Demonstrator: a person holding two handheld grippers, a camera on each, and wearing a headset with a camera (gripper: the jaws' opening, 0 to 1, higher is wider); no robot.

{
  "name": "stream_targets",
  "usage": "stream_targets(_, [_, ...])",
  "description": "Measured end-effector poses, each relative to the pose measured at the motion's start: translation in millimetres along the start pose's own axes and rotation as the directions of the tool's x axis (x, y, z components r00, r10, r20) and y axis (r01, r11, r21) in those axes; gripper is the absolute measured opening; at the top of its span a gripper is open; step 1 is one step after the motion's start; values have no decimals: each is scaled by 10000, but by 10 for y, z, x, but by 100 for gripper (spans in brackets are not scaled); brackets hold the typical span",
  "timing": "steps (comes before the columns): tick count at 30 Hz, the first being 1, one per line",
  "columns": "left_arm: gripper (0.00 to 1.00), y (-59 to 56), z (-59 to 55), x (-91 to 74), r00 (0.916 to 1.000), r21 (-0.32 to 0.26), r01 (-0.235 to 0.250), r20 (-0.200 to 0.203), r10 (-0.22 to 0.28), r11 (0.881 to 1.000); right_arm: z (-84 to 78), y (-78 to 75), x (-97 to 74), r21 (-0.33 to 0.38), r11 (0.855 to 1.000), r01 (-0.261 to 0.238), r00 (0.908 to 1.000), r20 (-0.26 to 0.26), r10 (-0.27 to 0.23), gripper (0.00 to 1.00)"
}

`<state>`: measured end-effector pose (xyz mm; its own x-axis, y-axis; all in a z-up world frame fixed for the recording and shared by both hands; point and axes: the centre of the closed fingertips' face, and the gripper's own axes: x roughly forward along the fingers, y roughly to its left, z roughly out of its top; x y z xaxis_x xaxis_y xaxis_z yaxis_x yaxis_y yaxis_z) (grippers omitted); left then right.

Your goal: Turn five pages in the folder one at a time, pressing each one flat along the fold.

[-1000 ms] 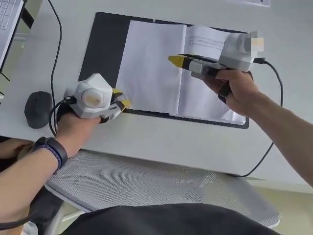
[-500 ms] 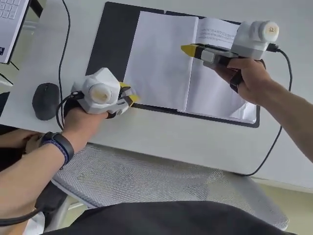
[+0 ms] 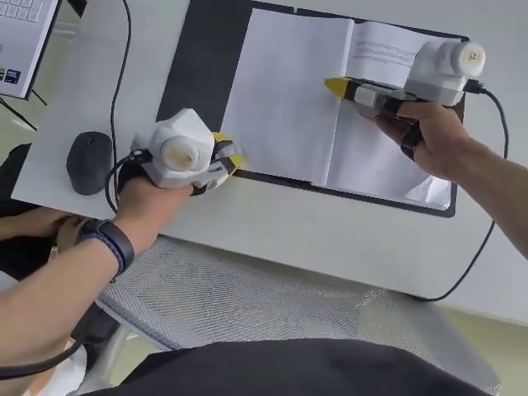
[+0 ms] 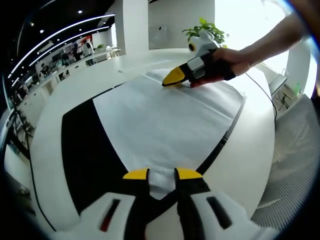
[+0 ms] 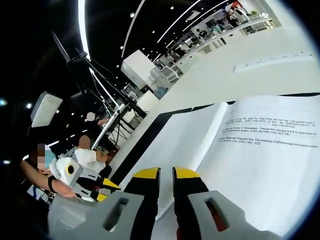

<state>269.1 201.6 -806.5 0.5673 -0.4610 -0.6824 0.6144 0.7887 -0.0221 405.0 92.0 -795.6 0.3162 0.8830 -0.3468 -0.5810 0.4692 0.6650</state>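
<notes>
While the flat black folder lies open on the white table, a blank white sheet is seen spread over its left half and a white printed page over its right half, the two meeting at the fold; the left hand-held gripper, white-bodied with yellow tips, is held low at the near left corner of the blank white sheet; in the left gripper view its jaws are set narrowly apart with that corner between them, and whether the paper is touched cannot be told; the right hand-held gripper is laid across the upper part of the white printed page, its tips at the fold; its jaws are drawn together to a thin slit, with nothing held; a dark grey computer mouse is placed on the table well to the left of the folder; a grey mesh chair seat is seen below the table's near edge.
</notes>
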Motion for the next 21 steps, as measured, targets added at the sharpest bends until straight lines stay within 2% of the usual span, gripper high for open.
stream_targets(7, [17, 3, 7, 2, 10000, -27, -39, 12, 39, 10000, 29, -62, 1, 10, 10000, 23, 10000, 20, -23, 1])
stream_targets(15, [17, 11, 1, 10, 10000, -115, -18, 6, 18, 9999, 204, -203, 86, 486, 9986, 187, 9980, 598, -216, 0])
stream_targets(21, [17, 22, -6, 11, 10000, -200, -53, 16, 53, 9998, 317, -267, 182, 523, 9984, 219, 9969, 746, -258, 0])
